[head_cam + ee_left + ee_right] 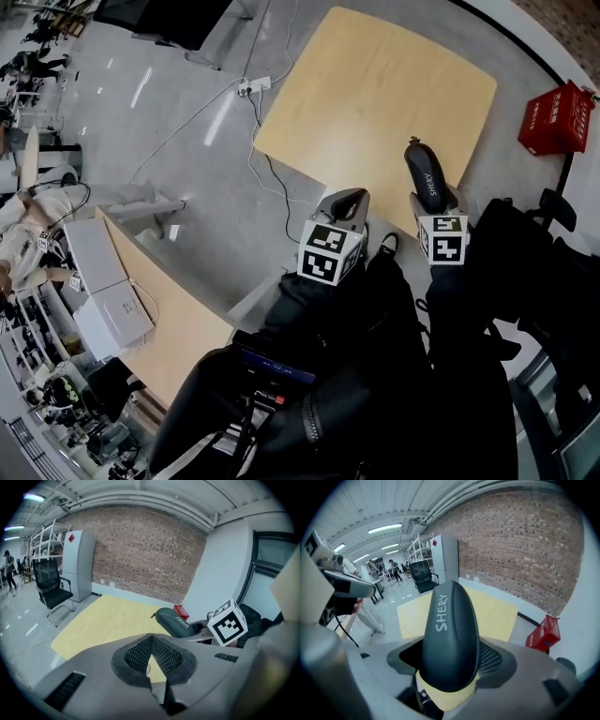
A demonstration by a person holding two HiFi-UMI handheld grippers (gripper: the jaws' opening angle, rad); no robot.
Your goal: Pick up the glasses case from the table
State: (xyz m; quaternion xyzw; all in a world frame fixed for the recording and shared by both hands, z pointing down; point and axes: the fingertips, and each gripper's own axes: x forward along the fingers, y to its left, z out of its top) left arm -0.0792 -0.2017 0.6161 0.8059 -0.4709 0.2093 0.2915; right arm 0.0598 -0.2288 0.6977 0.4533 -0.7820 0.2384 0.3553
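A dark glasses case [425, 175] with "SHERY" in white print is held up off the yellow table [375, 103], and my right gripper [429, 192] is shut on it. In the right gripper view the glasses case [450, 632] stands upright between the jaws, over the table's near edge. The left gripper view shows the glasses case [172, 622] to the right, above the table [108, 620]. My left gripper [343, 204] hangs beside the right one, just off the table's near edge, shut with nothing in it; its dark pads [152, 657] meet.
A red crate [557, 116] sits on the floor right of the table. A power strip and cables [255, 86] lie on the floor at the left. A second wooden desk [178, 323] with white boxes [105, 286] is at lower left. A black chair [50, 592] stands beyond.
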